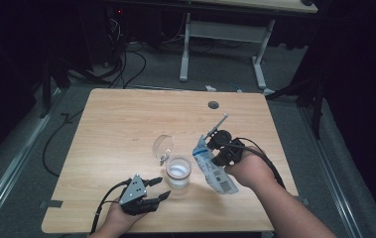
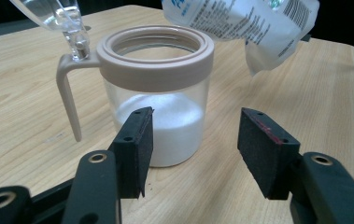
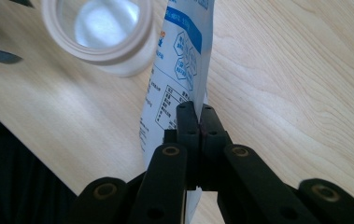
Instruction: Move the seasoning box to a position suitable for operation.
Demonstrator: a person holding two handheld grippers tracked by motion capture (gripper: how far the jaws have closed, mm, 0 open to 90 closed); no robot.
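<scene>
A clear jar [image 1: 178,171] with a beige rim [image 2: 155,51] stands near the table's front middle, partly filled with white powder [image 2: 165,126]. Its clear lid [image 1: 163,146] is flipped up and back on a hinge. My left gripper [image 1: 161,187] lies just left of the jar, jaws open. In the left gripper view the pads [image 2: 137,140] stand short of the jar wall and do not touch it. My right gripper [image 3: 197,116] is shut on a white bag with blue print [image 3: 179,56]. The bag [image 1: 214,168] hangs tilted just right of the jar, its upper end near the rim.
The wooden table [image 1: 126,114] has a round cable hole [image 1: 213,104] near its far edge. Behind it are a desk frame [image 1: 225,39] and cables on the grey floor. A thin rod [image 1: 219,124] sticks up from the right gripper.
</scene>
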